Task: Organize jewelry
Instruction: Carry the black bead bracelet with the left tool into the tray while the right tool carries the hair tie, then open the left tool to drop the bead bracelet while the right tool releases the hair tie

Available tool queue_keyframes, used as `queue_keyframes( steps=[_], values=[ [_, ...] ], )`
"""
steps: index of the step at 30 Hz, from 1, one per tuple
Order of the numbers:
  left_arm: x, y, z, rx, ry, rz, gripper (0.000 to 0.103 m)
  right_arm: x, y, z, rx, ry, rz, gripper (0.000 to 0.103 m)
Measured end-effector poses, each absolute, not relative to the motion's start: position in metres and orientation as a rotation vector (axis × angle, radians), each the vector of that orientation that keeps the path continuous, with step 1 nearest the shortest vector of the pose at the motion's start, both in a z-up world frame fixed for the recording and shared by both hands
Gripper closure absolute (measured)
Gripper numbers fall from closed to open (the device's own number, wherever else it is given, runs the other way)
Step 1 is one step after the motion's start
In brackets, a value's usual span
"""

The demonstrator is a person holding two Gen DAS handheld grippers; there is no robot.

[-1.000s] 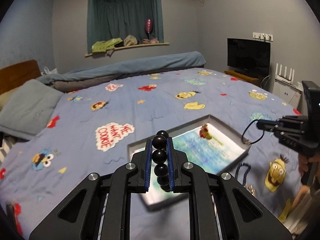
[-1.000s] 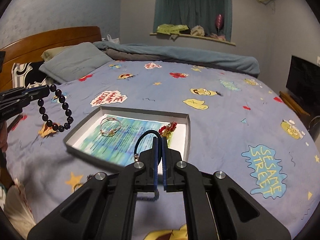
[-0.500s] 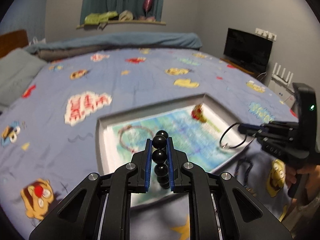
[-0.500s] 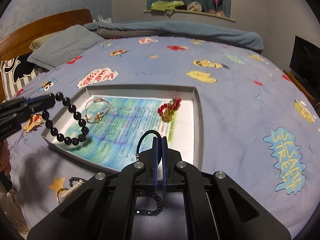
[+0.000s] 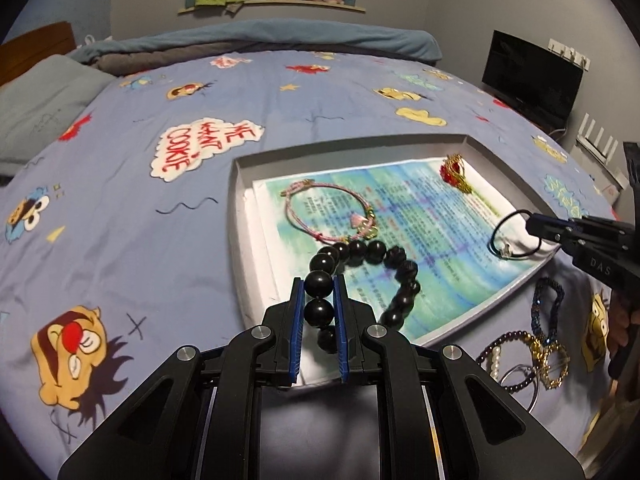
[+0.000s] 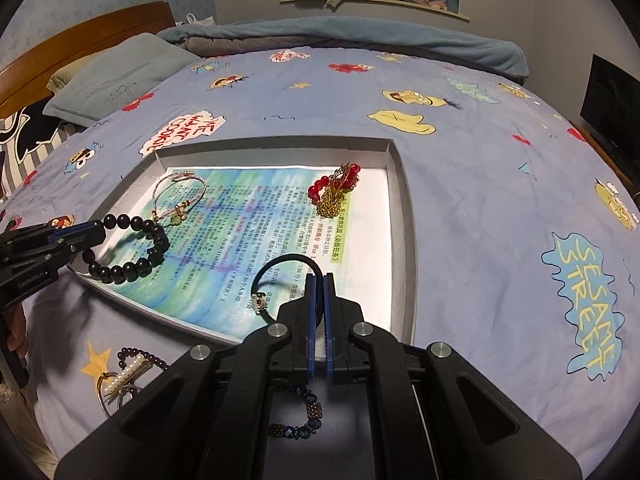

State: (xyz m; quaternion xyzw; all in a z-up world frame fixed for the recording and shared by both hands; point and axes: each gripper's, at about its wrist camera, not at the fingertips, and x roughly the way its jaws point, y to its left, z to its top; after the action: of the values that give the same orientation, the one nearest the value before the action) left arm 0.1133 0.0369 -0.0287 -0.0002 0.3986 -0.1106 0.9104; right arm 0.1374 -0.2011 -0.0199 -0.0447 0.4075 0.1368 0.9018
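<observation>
Left gripper: clamped on black bead bracelet; lowered since a second ago from above the bedspread to just over the near left part of the tray. Loop now draped onto the printed sheet, far beads resting or nearly resting there, near beads pinched between the blue pads.

Right gripper: pressed together on thin black cord bracelet; likewise brought down from mid-air. Cord loop with metal clasp now low over the near right part of the sheet; contact with paper not certain.

Already in tray: pink cord bracelet, far left; red bead and gold chain piece, far right.

Outside tray, on bedspread near the front edge: dark blue beaded bracelet; tangle of pearl, purple bead and gold pieces.

Judgement: both carried pieces arrived at drop position. Release of each next in order, then retrieval of the pieces left on the bedspread.
</observation>
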Motion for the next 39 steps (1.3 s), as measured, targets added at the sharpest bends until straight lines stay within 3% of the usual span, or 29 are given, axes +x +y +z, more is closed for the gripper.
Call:
queue_keyframes(
  steps=[19,22,28,30,33,35,39],
  values=[
    [0.116,0.031,-0.037,0.031,0.842,-0.214,0.088,0.139,-0.200,-0.023,-0.098,0.848,0.278,0.097],
    [0.116,0.031,-0.036,0.031,0.839,-0.210,0.084,0.137,-0.201,-0.021,-0.094,0.845,0.280,0.083],
    [0.108,0.030,-0.026,0.035,0.802,-0.211,0.072,0.129,-0.203,-0.010,-0.074,0.817,0.292,0.080],
    [0.105,0.029,-0.021,0.041,0.789,-0.210,0.068,0.124,-0.205,-0.004,-0.065,0.800,0.296,0.068],
    [0.099,0.028,-0.012,0.046,0.769,-0.208,0.060,0.117,-0.206,0.002,-0.060,0.785,0.298,0.061],
    [0.095,0.029,-0.007,0.046,0.757,-0.203,0.045,0.113,-0.209,0.008,-0.045,0.772,0.301,0.048],
    [0.084,0.031,0.004,0.043,0.723,-0.187,0.028,0.104,-0.215,0.018,-0.027,0.743,0.296,0.027]
  ],
)
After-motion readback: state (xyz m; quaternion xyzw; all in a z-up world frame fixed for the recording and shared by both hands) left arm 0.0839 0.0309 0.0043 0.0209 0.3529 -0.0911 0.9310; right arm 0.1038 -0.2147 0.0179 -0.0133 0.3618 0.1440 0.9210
